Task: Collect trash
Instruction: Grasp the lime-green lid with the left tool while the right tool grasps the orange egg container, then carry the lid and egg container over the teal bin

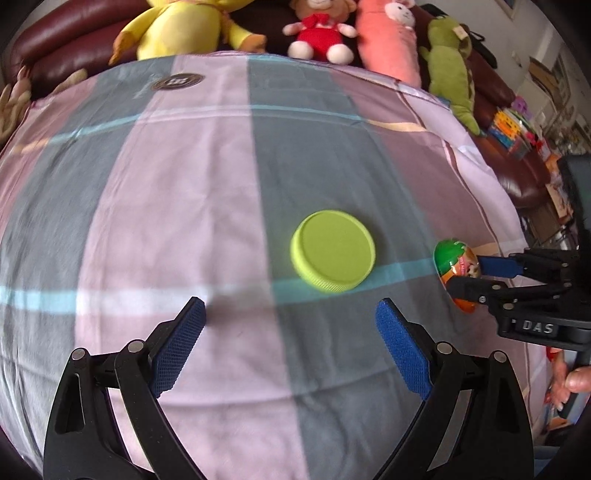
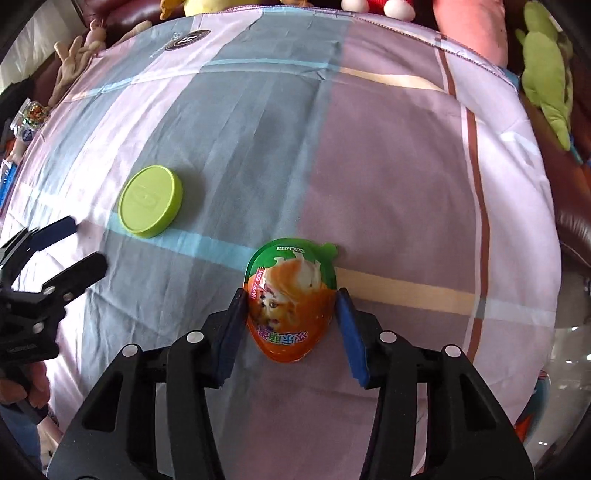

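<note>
A lime-green round lid [image 1: 333, 251] lies flat on the striped bedsheet [image 1: 184, 184], just ahead of my left gripper [image 1: 290, 312], which is open and empty. The lid also shows in the right wrist view [image 2: 150, 200], at the left. My right gripper [image 2: 291, 301] is shut on an orange and green egg-shaped toy package [image 2: 291, 297], its blue pads pressed to both sides, low over the sheet [image 2: 388, 166]. In the left wrist view the egg package [image 1: 456, 262] and the right gripper [image 1: 469, 275] sit at the right edge.
Plush toys line the far edge of the bed: a yellow one [image 1: 177, 29], a red-dressed bear [image 1: 319, 33], a pink one [image 1: 391, 40] and a green one [image 1: 450, 62]. A dark round logo [image 1: 178, 81] marks the sheet. A dark red sofa [image 1: 509, 162] stands at the right.
</note>
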Demonstrator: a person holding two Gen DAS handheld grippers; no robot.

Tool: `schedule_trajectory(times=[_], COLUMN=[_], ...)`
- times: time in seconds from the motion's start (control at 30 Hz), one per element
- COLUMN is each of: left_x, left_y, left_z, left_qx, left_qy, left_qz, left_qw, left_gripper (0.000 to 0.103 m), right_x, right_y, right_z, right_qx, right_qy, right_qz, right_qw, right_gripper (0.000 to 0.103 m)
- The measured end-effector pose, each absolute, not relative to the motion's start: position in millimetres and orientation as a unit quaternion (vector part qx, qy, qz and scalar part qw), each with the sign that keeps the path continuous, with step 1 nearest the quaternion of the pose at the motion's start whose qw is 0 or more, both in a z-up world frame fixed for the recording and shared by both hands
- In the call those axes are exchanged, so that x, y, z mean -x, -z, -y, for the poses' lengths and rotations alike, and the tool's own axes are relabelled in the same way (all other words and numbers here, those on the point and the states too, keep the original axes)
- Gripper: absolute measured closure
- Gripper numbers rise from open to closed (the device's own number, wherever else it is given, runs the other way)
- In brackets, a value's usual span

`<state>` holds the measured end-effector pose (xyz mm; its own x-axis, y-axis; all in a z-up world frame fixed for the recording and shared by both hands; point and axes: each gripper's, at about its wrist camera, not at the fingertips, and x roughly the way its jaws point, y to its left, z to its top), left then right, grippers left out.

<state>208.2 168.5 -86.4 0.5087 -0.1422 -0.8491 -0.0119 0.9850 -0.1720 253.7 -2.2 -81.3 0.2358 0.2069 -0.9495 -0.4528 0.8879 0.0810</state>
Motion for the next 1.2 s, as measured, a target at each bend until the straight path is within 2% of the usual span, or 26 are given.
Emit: schedule_trajectory(times=[0.13, 0.2, 0.3, 0.37, 0.73, 1.2], left_x=[-223.6, -228.2, -233.3, -233.9, -219.8, -190.8], left_y=[89.1, 90.2, 91.1, 91.1, 76.9, 38.2], left_z=[-148.4, -141.7, -134.1, -131.2, -122.7, -41.6], left_qx=[0.051, 0.038, 0.013, -0.007, 0.02, 0.001], left_qy=[0.049, 0.045, 0.035, 0.021, 0.019, 0.081], left_qz=[-0.493, -0.488, -0.476, -0.467, -0.459, -0.444], left_qw=[0.867, 0.871, 0.879, 0.884, 0.888, 0.892], left_gripper=[0.01, 0.013, 0.028, 0.047, 0.048, 0.048], right_x=[-258.2, -260.0, -261.9, -262.3, -258.4, -227.8], right_y=[72.6, 69.1, 63.6, 61.4, 55.9, 27.3], right_z=[14.4, 20.4, 30.5, 35.8, 64.9, 139.1], right_qx=[0.088, 0.081, 0.071, 0.065, 0.036, -0.012], right_qy=[-0.204, -0.202, -0.201, -0.201, -0.202, -0.189], right_qz=[-0.576, -0.575, -0.572, -0.571, -0.568, -0.547], right_qw=[0.786, 0.789, 0.792, 0.793, 0.797, 0.816], right_gripper=[0.057, 0.056, 0.056, 0.056, 0.056, 0.056])
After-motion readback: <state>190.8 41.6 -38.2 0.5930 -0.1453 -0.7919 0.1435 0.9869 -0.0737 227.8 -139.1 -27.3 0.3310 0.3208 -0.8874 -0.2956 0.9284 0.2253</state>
